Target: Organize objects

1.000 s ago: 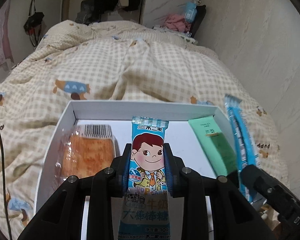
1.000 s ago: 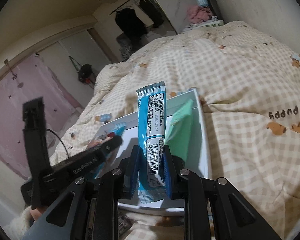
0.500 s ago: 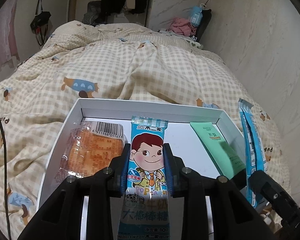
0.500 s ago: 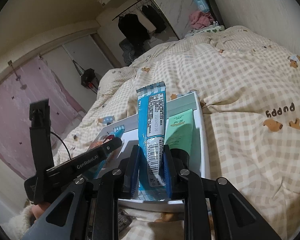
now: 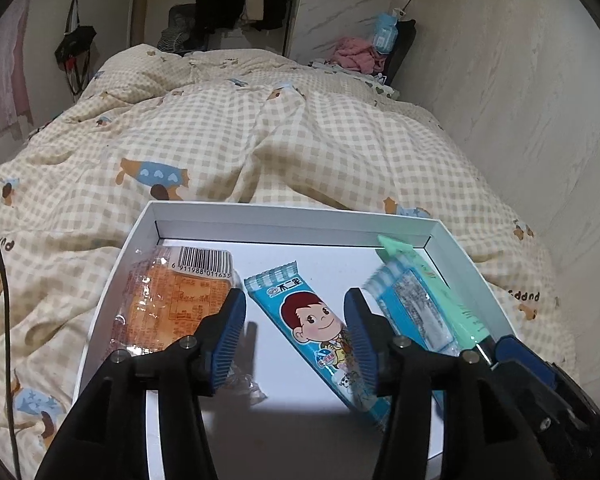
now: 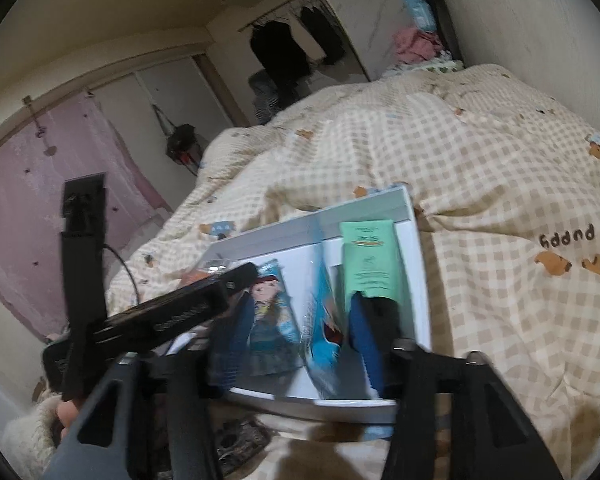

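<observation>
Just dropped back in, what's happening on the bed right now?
A person is sorting snacks into a shallow white cardboard box on the checked quilt, one handheld gripper in each hand. The left gripper has just opened its jaws, and the blue cartoon-boy candy packet lies loose on the box floor between them. The right gripper has also just opened; its blue striped packet looks blurred, apparently dropping in beside the green tube. An orange clear-wrapped snack sits at the left.
</observation>
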`<state>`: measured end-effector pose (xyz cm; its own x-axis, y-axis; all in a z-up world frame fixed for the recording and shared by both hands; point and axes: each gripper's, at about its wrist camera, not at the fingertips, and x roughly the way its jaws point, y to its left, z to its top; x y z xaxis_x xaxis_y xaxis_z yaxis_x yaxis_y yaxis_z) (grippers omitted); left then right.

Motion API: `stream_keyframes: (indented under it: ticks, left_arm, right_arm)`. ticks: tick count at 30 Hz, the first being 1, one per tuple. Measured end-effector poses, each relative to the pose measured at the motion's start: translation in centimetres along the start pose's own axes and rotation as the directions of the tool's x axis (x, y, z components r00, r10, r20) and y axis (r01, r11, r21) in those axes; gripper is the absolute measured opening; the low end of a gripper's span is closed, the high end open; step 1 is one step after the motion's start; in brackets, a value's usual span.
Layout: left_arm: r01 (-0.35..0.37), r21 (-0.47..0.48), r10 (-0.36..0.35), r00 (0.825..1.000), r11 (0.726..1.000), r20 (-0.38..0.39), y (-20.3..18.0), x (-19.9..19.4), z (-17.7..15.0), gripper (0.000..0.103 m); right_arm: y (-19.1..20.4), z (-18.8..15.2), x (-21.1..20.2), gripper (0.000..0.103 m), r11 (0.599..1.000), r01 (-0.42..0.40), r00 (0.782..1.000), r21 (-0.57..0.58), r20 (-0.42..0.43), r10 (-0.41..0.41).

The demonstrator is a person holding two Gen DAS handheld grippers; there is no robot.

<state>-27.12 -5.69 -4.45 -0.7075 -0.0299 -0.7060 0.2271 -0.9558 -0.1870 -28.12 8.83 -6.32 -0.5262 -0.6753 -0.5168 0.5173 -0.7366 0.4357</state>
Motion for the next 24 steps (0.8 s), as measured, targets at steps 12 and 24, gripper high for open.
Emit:
stream_keyframes:
  ticks: [12, 24]
  left_arm:
    - [0.012, 0.011, -0.012, 1.000, 1.000, -0.004, 1.0, -3.2, 3.8, 0.056]
    - [0.054, 0.117, -0.076, 0.979, 0.992, 0.188, 1.5, -15.1, 7.2, 0.071]
  right_arm:
    - [0.9, 3.2, -0.3, 0.054, 0.999, -0.043, 0.996, -0.017, -0.079, 0.041]
    - [5.0, 7.0, -7.5, 0.071, 0.989, -0.091, 0.996, -0.116, -0.021, 0.089]
